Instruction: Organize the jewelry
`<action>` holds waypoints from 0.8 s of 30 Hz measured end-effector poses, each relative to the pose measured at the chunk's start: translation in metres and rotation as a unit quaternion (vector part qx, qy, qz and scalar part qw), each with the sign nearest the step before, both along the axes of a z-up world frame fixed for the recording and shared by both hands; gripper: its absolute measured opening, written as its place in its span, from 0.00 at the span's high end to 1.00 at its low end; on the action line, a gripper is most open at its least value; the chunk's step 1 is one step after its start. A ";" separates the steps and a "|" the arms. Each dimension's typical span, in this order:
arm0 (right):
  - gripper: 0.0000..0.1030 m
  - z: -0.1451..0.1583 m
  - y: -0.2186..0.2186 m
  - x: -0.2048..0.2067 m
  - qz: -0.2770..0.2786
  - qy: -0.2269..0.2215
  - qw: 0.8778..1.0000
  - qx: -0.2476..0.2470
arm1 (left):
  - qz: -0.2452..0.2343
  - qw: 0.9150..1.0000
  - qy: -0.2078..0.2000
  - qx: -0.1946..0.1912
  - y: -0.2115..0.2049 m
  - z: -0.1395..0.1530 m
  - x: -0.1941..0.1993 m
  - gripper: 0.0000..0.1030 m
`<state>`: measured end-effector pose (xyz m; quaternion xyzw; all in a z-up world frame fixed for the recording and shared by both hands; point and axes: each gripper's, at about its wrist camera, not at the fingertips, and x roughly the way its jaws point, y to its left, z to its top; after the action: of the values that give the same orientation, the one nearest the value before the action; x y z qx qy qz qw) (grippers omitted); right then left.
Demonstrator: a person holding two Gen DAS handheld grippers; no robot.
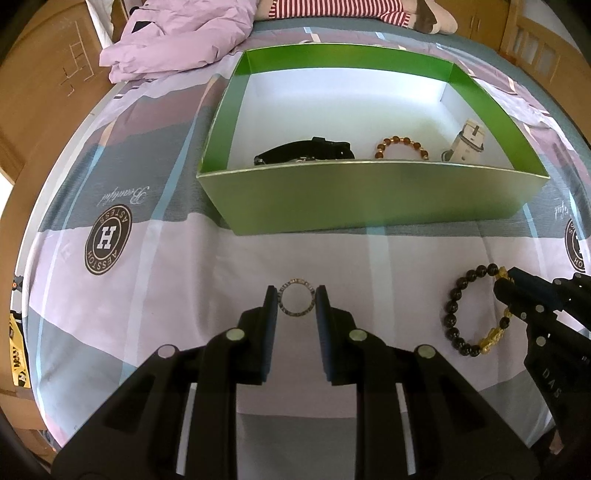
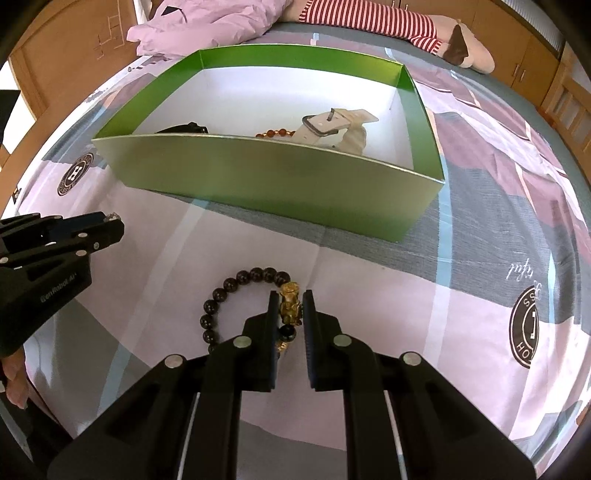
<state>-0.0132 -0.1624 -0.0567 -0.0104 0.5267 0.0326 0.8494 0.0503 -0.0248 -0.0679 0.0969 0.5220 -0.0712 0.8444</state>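
Observation:
A green box with a white floor lies on the bedspread and holds a black watch, an amber bead bracelet and a white watch. My left gripper has its fingers touching both sides of a silver ring on the bed. My right gripper is closed around the gold charm of a black bead bracelet lying on the bed; this bracelet also shows in the left wrist view. The box stands just beyond both grippers.
A lilac jacket lies crumpled behind the box at the left. A striped plush toy lies at the far edge of the bed. Wooden furniture surrounds the bed. The left gripper's body shows at the left of the right wrist view.

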 end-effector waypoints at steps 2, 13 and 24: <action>0.88 0.001 -0.001 0.000 -0.001 -0.002 1.000 0.001 | 0.001 1.000 0.000 -0.001 0.001 0.000 0.000 0.80; 0.88 -0.002 -0.001 0.001 -0.001 0.003 1.000 -0.001 | 0.001 1.000 0.000 -0.001 0.000 0.000 -0.001 0.80; 0.88 -0.001 -0.004 0.000 -0.003 0.000 1.000 0.001 | 0.000 1.000 0.000 -0.002 -0.001 0.000 -0.001 0.80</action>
<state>-0.0128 -0.1660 -0.0577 -0.0084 0.5264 0.0305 0.8496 0.0493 -0.0258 -0.0678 0.0950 0.5222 -0.0722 0.8444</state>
